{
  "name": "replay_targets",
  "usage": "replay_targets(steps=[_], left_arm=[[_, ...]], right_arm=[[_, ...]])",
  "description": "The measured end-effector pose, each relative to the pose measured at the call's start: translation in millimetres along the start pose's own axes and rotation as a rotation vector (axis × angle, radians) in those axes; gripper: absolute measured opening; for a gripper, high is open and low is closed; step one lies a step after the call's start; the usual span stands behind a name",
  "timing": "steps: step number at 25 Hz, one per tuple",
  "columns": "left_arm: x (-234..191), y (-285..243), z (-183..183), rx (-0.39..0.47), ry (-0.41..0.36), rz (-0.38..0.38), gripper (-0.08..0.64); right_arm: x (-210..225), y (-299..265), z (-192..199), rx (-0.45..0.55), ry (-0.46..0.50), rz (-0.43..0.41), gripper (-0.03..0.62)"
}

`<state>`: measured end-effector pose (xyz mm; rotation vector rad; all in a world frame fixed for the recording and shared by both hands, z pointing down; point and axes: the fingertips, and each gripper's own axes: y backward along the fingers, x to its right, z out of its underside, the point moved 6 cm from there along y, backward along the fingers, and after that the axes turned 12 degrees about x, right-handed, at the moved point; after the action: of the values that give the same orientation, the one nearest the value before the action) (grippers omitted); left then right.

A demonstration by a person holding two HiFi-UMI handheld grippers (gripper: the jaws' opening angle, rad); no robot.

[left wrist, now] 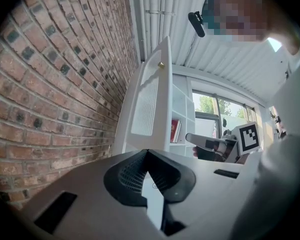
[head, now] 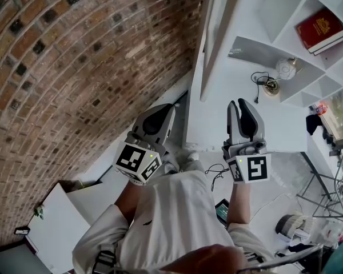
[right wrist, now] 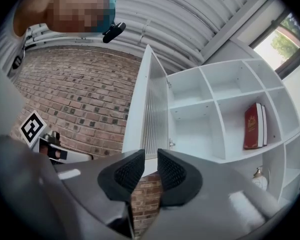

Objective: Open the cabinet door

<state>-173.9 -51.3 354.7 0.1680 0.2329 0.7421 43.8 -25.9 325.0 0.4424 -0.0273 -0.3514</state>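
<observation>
The white slatted cabinet door (head: 212,44) stands wide open beside the red brick wall (head: 74,67); the task looks done; the left hand-held gripper (head: 162,114) is clenched empty; the right hand-held gripper (head: 240,108) is slightly parted, grasping nothing.

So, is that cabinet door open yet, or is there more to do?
Looks done: the white cabinet door stands swung wide, baring shelves and a red book. Nothing is in hand: the right gripper has its fingers slightly apart and empty, and the left gripper is shut and empty. Nothing obvious remains.
</observation>
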Motion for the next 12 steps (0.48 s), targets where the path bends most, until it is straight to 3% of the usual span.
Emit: replay_targets(steps=[12], left_arm=[[-2.9,-2.1,1.0,-0.008,-0.018,0.010,0.009]], right_arm=[[26.8,17.7,3.7,-0.043,0.019,0.060,0.074]])
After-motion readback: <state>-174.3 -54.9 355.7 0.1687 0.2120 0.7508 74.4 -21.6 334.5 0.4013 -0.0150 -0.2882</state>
